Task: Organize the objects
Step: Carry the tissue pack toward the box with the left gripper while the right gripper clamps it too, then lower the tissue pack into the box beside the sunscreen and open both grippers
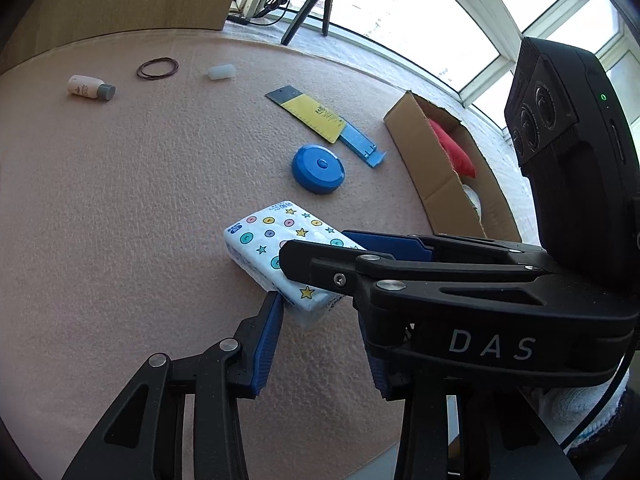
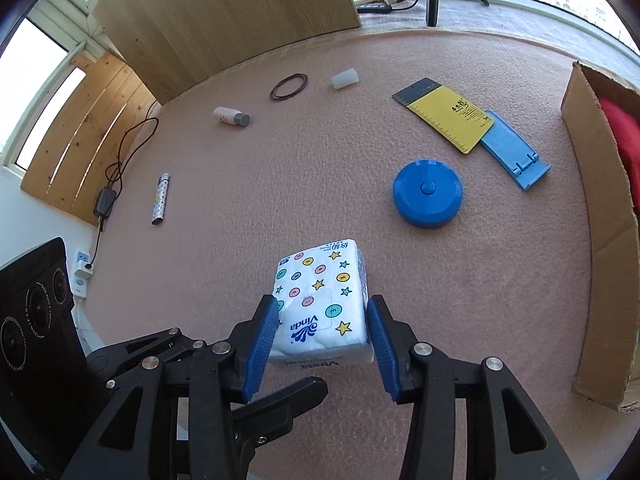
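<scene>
With tissue pack (image 2: 320,304) pinched between right gripper (image 2: 320,336) pads, long axis toward frame top; left gripper (image 1: 316,336) spread alongside.

"Vinda" on the tissue pack (image 2: 320,300); "DAS" on the right gripper (image 1: 492,346) body.

Sunlit windows (image 2: 24,92), pink carpet (image 2: 280,168), wooden panel (image 2: 224,12)

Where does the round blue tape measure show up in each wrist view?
Left wrist: blue tape measure sits just right of centre, beyond the tissue pack.
Right wrist: blue tape measure lies right of centre, above the pack.
Shared landmark: the yellow ruler card just beyond it.
</scene>
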`<state>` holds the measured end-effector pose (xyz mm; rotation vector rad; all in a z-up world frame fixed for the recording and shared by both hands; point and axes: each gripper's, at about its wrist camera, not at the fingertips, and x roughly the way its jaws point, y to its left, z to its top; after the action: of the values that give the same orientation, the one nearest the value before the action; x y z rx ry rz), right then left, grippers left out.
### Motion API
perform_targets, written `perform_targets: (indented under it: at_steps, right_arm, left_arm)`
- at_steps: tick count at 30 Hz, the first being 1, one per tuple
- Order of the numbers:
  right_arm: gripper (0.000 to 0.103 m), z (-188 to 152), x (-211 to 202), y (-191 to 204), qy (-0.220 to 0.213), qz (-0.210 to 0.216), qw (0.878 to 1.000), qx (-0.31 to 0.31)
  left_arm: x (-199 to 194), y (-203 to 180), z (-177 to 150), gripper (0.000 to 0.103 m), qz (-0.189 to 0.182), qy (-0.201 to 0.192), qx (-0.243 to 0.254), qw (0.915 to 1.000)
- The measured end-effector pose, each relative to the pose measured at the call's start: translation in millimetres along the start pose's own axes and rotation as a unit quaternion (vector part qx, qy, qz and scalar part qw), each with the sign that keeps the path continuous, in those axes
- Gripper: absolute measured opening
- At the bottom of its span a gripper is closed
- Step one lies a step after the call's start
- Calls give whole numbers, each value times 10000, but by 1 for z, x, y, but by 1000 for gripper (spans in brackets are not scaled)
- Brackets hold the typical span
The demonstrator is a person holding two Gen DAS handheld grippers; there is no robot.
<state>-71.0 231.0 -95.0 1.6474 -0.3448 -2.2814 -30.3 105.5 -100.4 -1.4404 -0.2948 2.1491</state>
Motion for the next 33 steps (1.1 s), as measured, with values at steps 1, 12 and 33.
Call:
perform_targets:
  at_steps: [1, 12, 33]
  right_arm:
    - [43, 0, -6, -4, -54, -1, 10000, 26]
    - [43, -6, -74, -66, -689, -131, 9963, 502]
    - [42, -33, -162, -187, -1436, -716, 9765, 1441]
  left_arm:
    - [0, -6, 3, 42, -20, -19, 52, 10000]
    - [15, -90, 30, 42, -386, -122, 699, 9967]
    - [85, -238, 60, 41, -1092, 156, 1700, 9793]
